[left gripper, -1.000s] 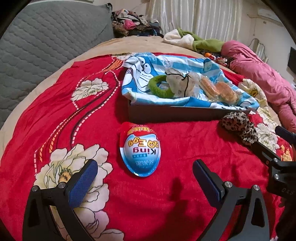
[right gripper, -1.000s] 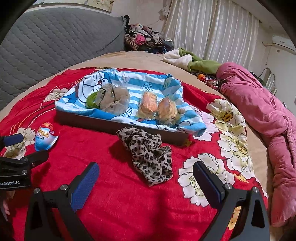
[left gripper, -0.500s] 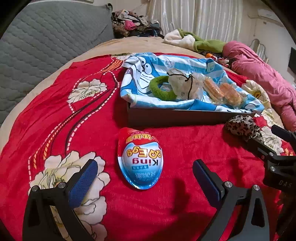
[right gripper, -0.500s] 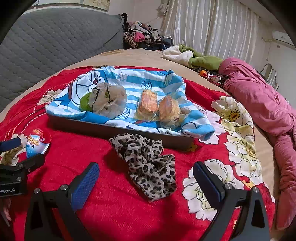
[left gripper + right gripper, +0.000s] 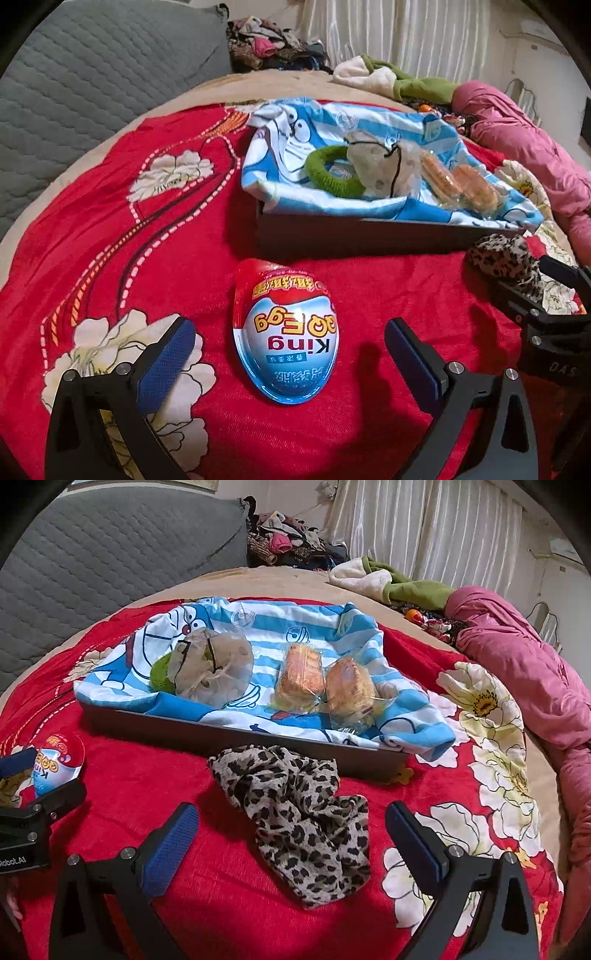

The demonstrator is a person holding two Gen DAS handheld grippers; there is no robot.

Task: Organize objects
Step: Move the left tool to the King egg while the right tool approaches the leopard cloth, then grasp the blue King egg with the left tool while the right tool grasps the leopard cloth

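Two grippers: both spread wide, neither has hold of anything.
Left gripper [image 5: 290,350]: blue pads flank the toy egg [image 5: 286,332] on either side, clear gaps both ways; no contact.
Right gripper [image 5: 291,834]: pads straddle the near end of the leopard-print scrunchie [image 5: 295,812]; fabric lies flat on the red blanket [image 5: 147,786], untouched.
Egg position: on the blanket just in front of the dark tray [image 5: 369,236], flat side down, pointed end toward the tray.
Scrunchie position: far end close against the tray's front wall, whether touching I cannot tell; near end between the right pads.
Tray contents: blue cartoon cloth [image 5: 314,627] as liner, green hair band [image 5: 328,177], mesh pouch [image 5: 214,668], two wrapped cakes [image 5: 325,679].
Step in hand (judged): pick up both loose items for the tray.
Egg grip advice: lower until pads sit below the widest bulge; close slowly, since the glossy shell may squirt out.
Scrunchie grip advice: press pads down to the blanket, pinch the bunched middle, avoid catching the blanket.
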